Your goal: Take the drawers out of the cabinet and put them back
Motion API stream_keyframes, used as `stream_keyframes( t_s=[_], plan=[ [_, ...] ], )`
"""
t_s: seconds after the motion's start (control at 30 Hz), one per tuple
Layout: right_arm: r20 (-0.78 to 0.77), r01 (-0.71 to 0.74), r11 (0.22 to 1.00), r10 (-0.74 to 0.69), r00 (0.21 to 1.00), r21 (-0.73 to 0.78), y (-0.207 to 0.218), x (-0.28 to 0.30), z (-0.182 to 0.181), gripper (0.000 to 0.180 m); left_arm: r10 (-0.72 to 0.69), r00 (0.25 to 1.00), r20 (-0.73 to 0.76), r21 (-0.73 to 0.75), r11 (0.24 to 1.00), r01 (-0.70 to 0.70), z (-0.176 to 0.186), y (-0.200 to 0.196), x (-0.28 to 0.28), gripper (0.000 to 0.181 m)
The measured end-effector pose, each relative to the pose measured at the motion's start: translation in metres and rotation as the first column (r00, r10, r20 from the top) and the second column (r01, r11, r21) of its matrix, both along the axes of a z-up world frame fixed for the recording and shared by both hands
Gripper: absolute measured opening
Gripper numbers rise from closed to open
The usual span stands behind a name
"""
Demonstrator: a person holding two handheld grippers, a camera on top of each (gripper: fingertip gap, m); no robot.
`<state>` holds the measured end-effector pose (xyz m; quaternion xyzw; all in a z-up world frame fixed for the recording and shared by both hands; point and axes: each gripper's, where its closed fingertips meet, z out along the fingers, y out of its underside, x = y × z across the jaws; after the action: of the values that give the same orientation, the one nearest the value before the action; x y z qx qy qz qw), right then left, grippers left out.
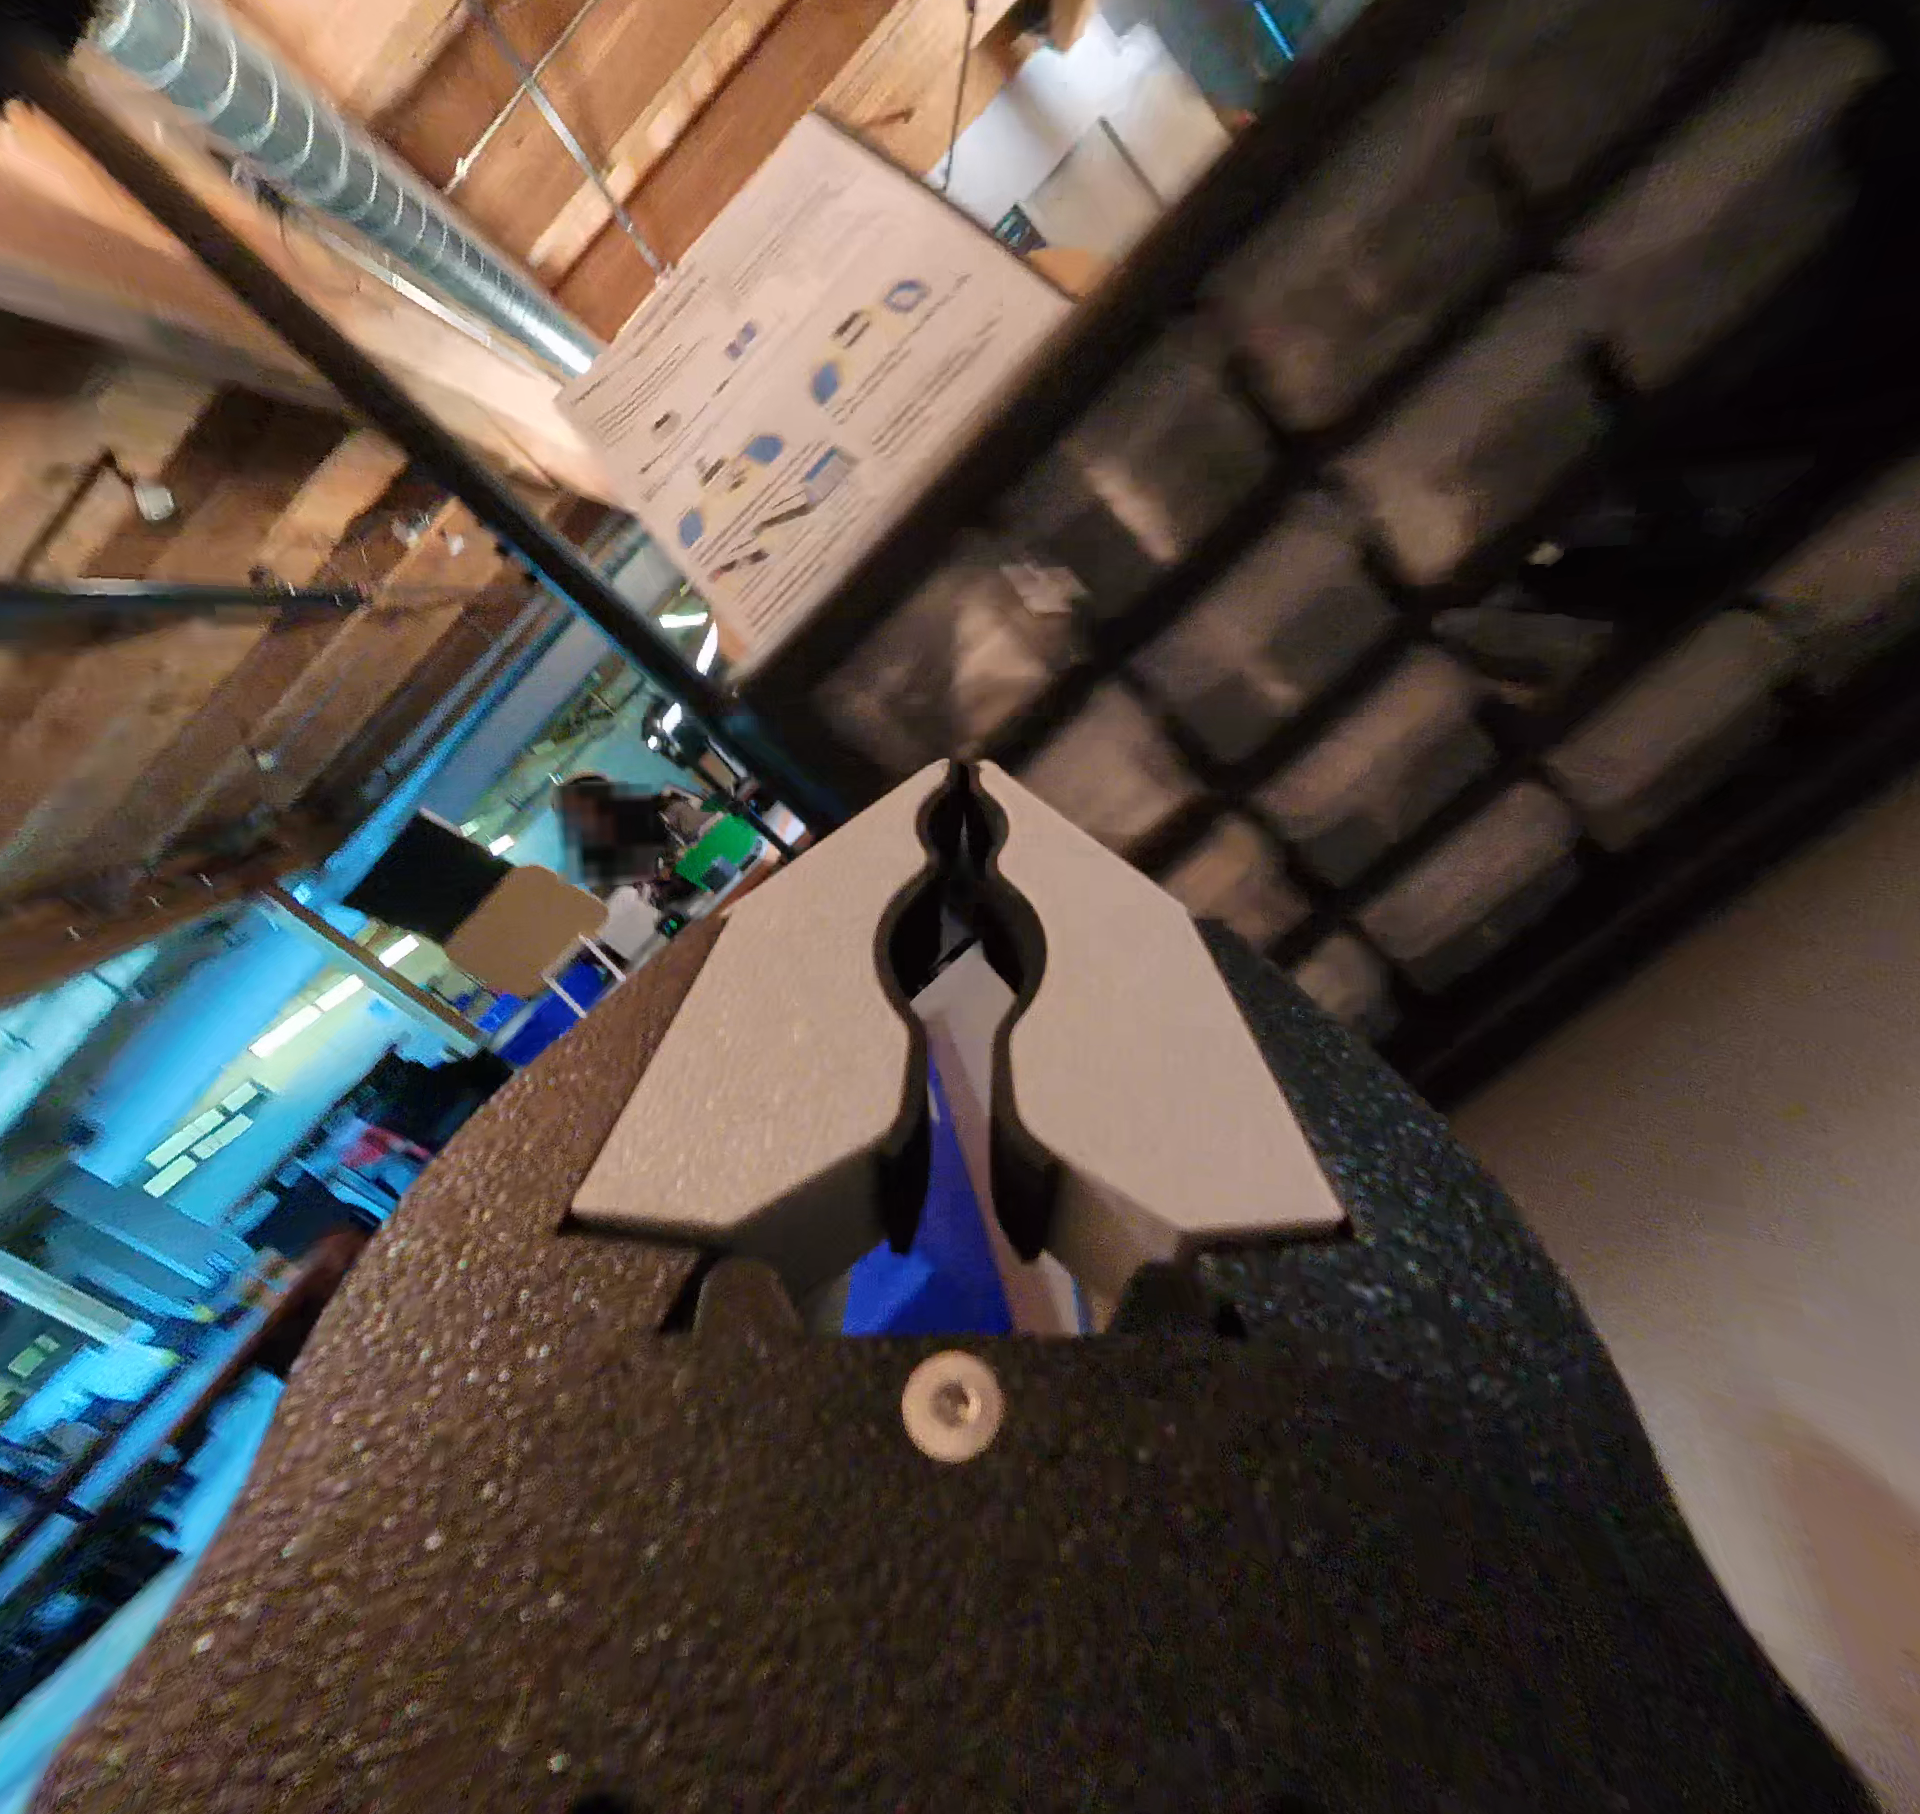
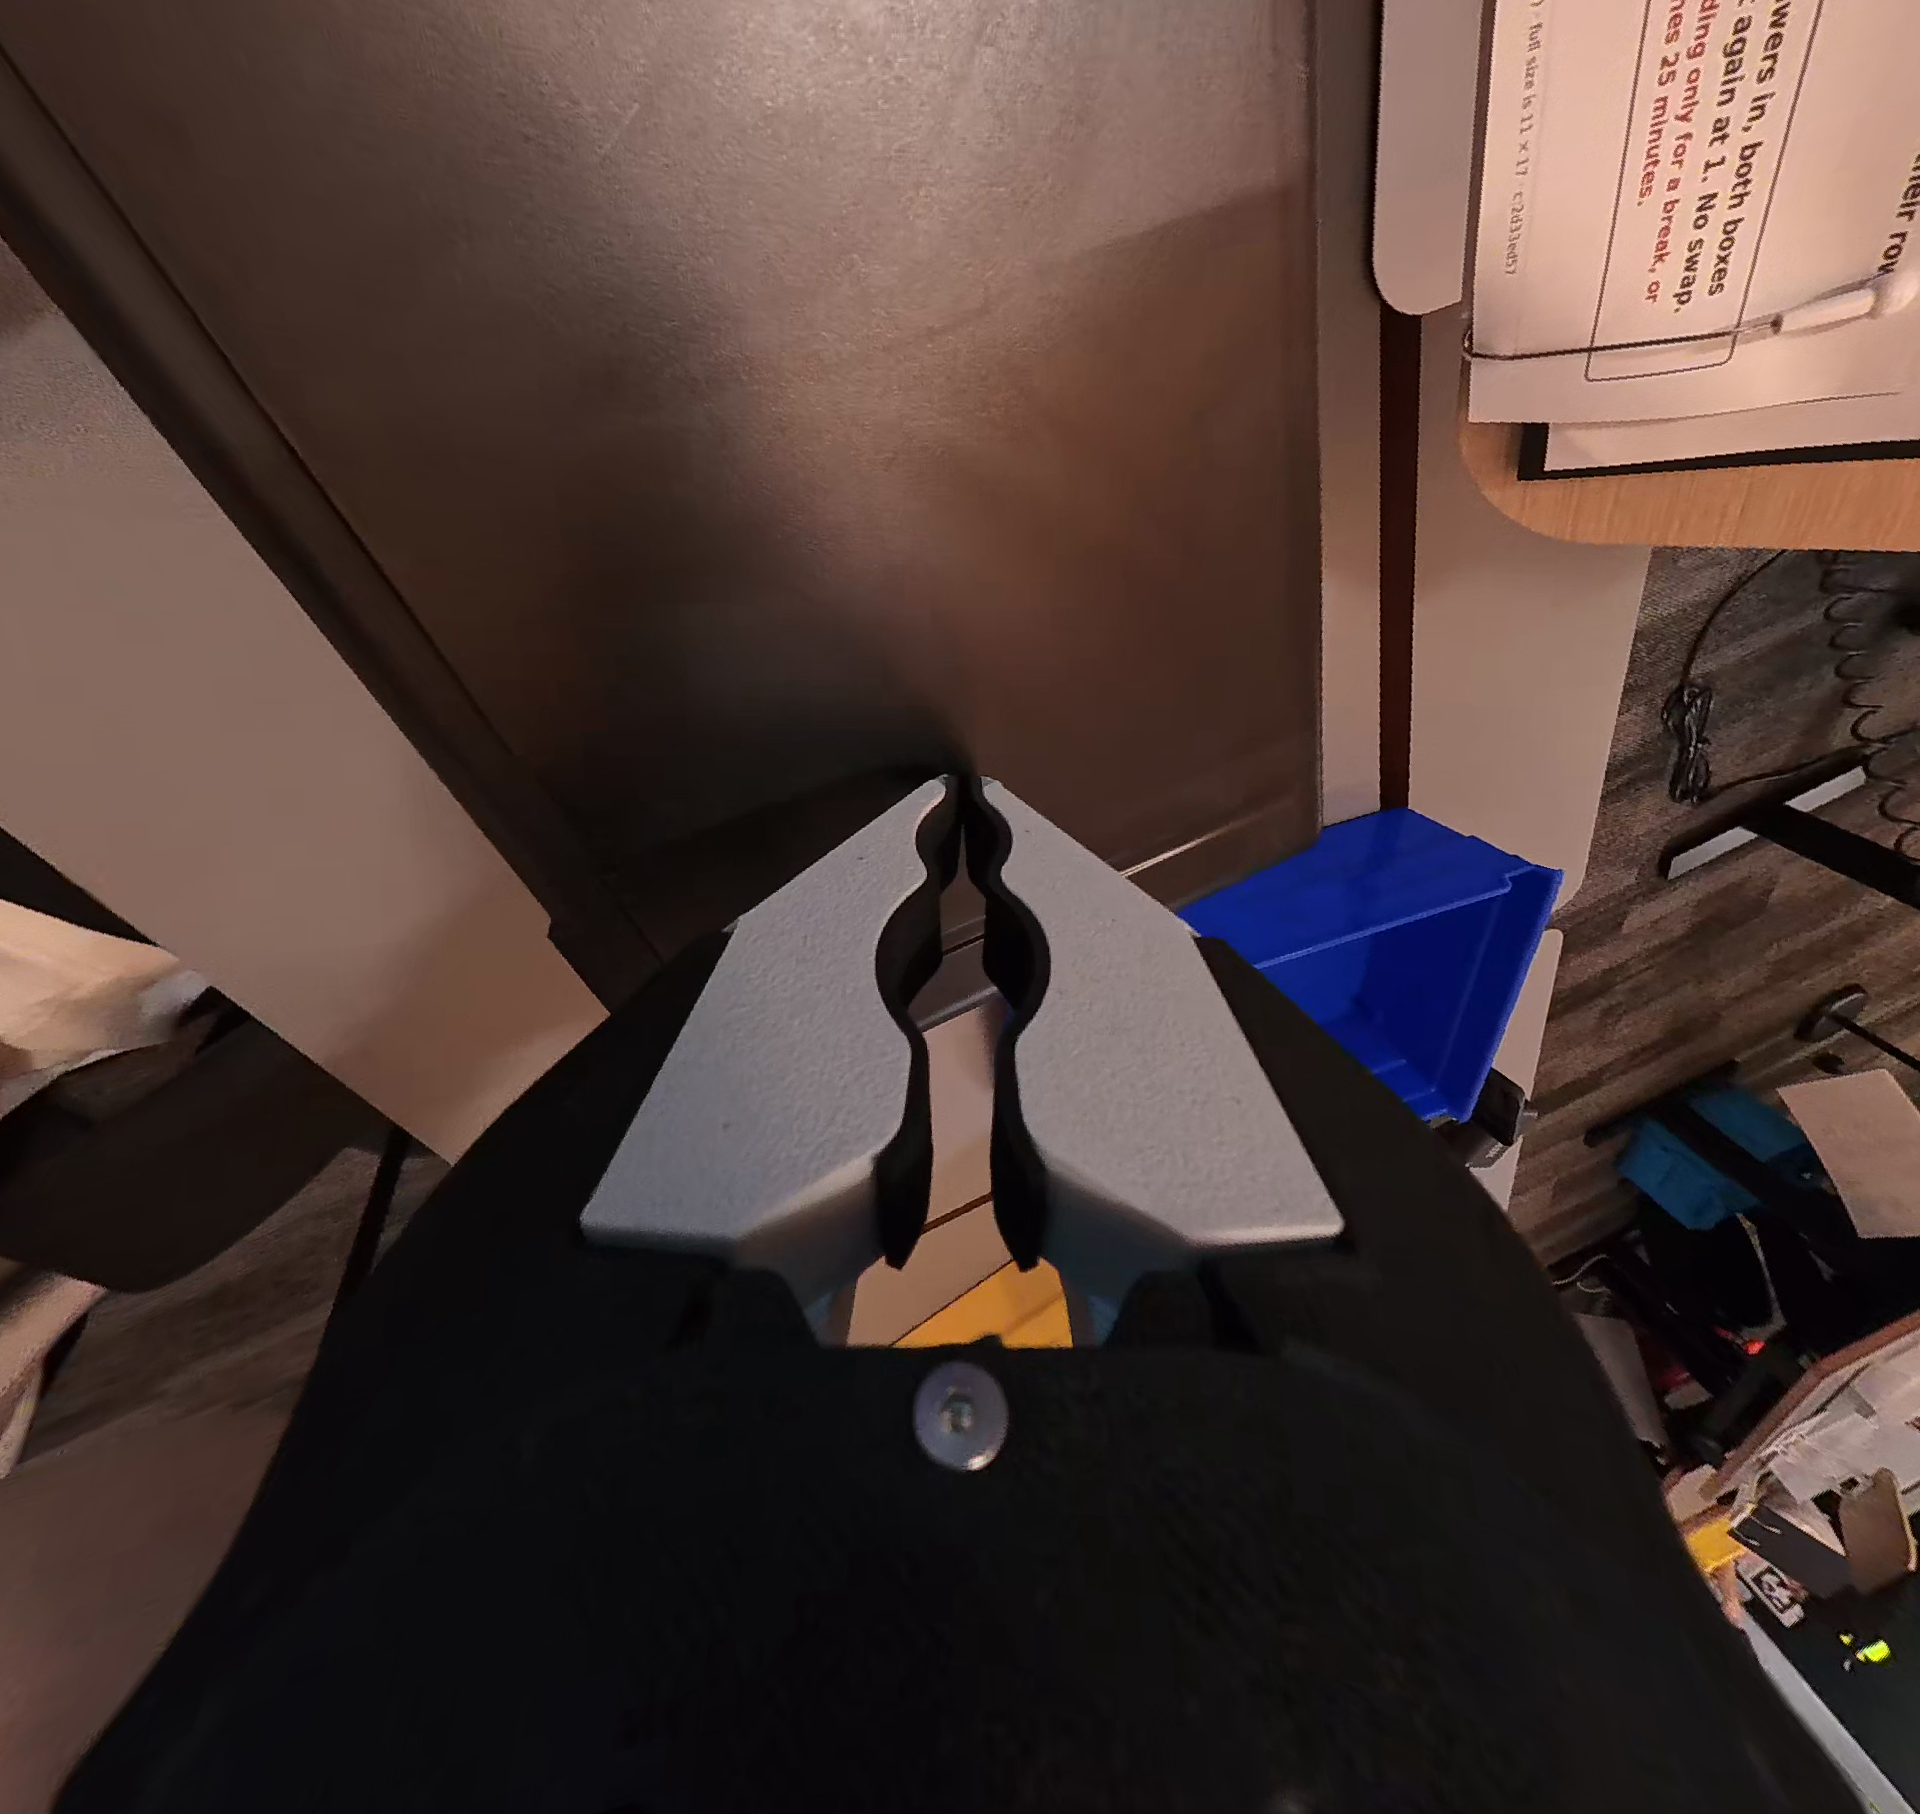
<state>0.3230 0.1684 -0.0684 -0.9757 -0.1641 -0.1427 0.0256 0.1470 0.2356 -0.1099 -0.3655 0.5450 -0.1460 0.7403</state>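
In the left wrist view, the dark cabinet (image 1: 1403, 569) fills the right side, tilted, with several rows of small translucent grey drawers (image 1: 1340, 777), all blurred. My left gripper (image 1: 961, 775) is shut with nothing seen between its grey fingers (image 1: 790, 1037); it is held in front of the cabinet's lower left corner, apart from it. In the right wrist view, my right gripper (image 2: 964, 790) is shut, its tips close against a flat dark grey panel (image 2: 727, 310) that looks like a cabinet side. No drawers show in this view.
A blue plastic bin (image 2: 1382, 954) sits just right of the right gripper. A printed sheet on a wooden board (image 2: 1662, 206) lies at the top right. Cables and clutter (image 2: 1766, 1245) cover the floor on the right. A white poster board (image 1: 810, 393) stands beside the cabinet.
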Motion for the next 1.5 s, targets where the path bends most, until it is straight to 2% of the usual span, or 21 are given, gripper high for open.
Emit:
stream_keyframes(
  t_s=[0.1,0.17,0.23,0.27,0.33,0.4,0.47,0.53,0.57,0.6,0.7,0.77,0.83,0.93,1.07,1.17,1.23,1.27,1.33,1.5],
  plan=[
    [0.007,-0.013,1.000,0.013,1.000,0.003,0.000,0.000,0.000,0.000,-0.024,1.000,-0.006,-0.115,0.993,0.023,0.026,0.057,-0.018,0.000],
    [0.007,-0.027,1.000,0.027,1.000,0.004,0.000,0.000,0.000,0.000,-0.038,0.990,-0.136,-0.162,0.987,0.015,0.025,0.103,-0.021,0.000],
    [-0.005,-0.039,0.999,0.039,0.999,0.003,0.000,0.000,0.000,0.000,-0.050,0.948,-0.314,-0.222,0.975,-0.022,0.013,0.149,-0.022,0.016],
    [-0.014,-0.042,0.999,0.042,0.999,0.004,0.000,0.000,0.000,0.000,-0.070,0.916,-0.395,-0.249,0.968,-0.034,0.006,0.169,-0.023,0.010],
    [-0.029,-0.054,0.998,0.054,0.998,0.011,0.000,0.000,0.000,0.000,-0.131,0.821,-0.556,-0.295,0.954,-0.047,-0.012,0.199,-0.027,0.011],
    [-0.035,-0.062,0.998,0.062,0.997,0.023,0.000,0.000,0.000,0.000,-0.122,0.694,-0.709,-0.265,0.959,-0.103,-0.030,0.231,-0.035,0.012],
    [-0.040,-0.083,0.996,0.084,0.996,0.029,0.001,0.000,0.000,0.000,-0.058,0.596,-0.801,-0.184,0.971,-0.152,-0.041,0.261,-0.040,0.014],
    [-0.061,-0.096,0.995,0.099,0.993,0.040,0.001,-0.001,0.000,0.000,-0.070,0.474,-0.878,-0.173,0.969,-0.176,-0.057,0.276,-0.045,0.015],
    [-0.080,-0.098,0.994,0.102,0.992,0.048,0.001,-0.001,0.000,0.000,-0.092,0.409,-0.908,-0.186,0.963,-0.195,-0.067,0.281,-0.047,0.021],
    [-0.101,-0.100,0.993,0.106,0.989,0.058,0.001,-0.001,0.000,0.000,-0.098,0.368,-0.925,-0.186,0.960,-0.211,-0.074,0.288,-0.047,0.031],
    [-0.153,-0.106,0.990,0.119,0.981,0.091,0.001,-0.001,0.001,0.000,-0.076,0.298,-0.952,-0.151,0.959,-0.238,-0.093,0.315,-0.041,0.037],
    [-0.160,-0.120,0.987,0.136,0.978,0.109,0.001,-0.001,0.001,0.000,-0.093,0.255,-0.963,-0.157,0.957,-0.243,-0.105,0.326,-0.037,0.021],
    [-0.151,-0.128,0.985,0.144,0.978,0.116,0.001,-0.001,0.001,0.000,-0.093,0.242,-0.966,-0.152,0.959,-0.237,-0.114,0.335,-0.029,0.005],
    [-0.128,-0.145,0.984,0.157,0.979,0.100,0.001,-0.002,0.001,0.000,-0.075,0.216,-0.974,-0.125,0.966,-0.227,-0.122,0.347,-0.020,0.006],
    [-0.135,-0.151,0.986,0.159,0.978,0.065,0.001,-0.002,0.000,0.000,-0.065,0.124,-0.990,-0.092,0.969,-0.229,-0.136,0.355,-0.021,0.012],
    [-0.148,-0.155,0.986,0.162,0.976,0.057,0.001,-0.002,0.000,0.000,-0.056,0.089,-0.994,-0.077,0.965,-0.251,-0.148,0.358,-0.024,0.028],
    [-0.154,-0.156,0.986,0.164,0.974,0.061,0.001,-0.002,0.000,0.000,-0.046,0.069,-0.997,-0.062,0.965,-0.257,-0.155,0.359,-0.027,0.023],
    [-0.157,-0.155,0.986,0.163,0.974,0.064,0.001,-0.002,0.000,0.000,-0.032,0.075,-0.997,-0.050,0.967,-0.250,-0.157,0.361,-0.026,0.010],
    [-0.162,-0.152,0.986,0.161,0.973,0.068,0.001,-0.002,0.000,0.000,-0.033,0.064,-0.997,-0.048,0.966,-0.256,-0.161,0.361,-0.028,0.001],
    [-0.172,-0.145,0.987,0.155,0.973,0.069,0.000,-0.002,0.000,0.000,-0.091,0.025,-0.996,-0.094,0.946,-0.309,-0.161,0.344,-0.039,0.000]
  ],
)
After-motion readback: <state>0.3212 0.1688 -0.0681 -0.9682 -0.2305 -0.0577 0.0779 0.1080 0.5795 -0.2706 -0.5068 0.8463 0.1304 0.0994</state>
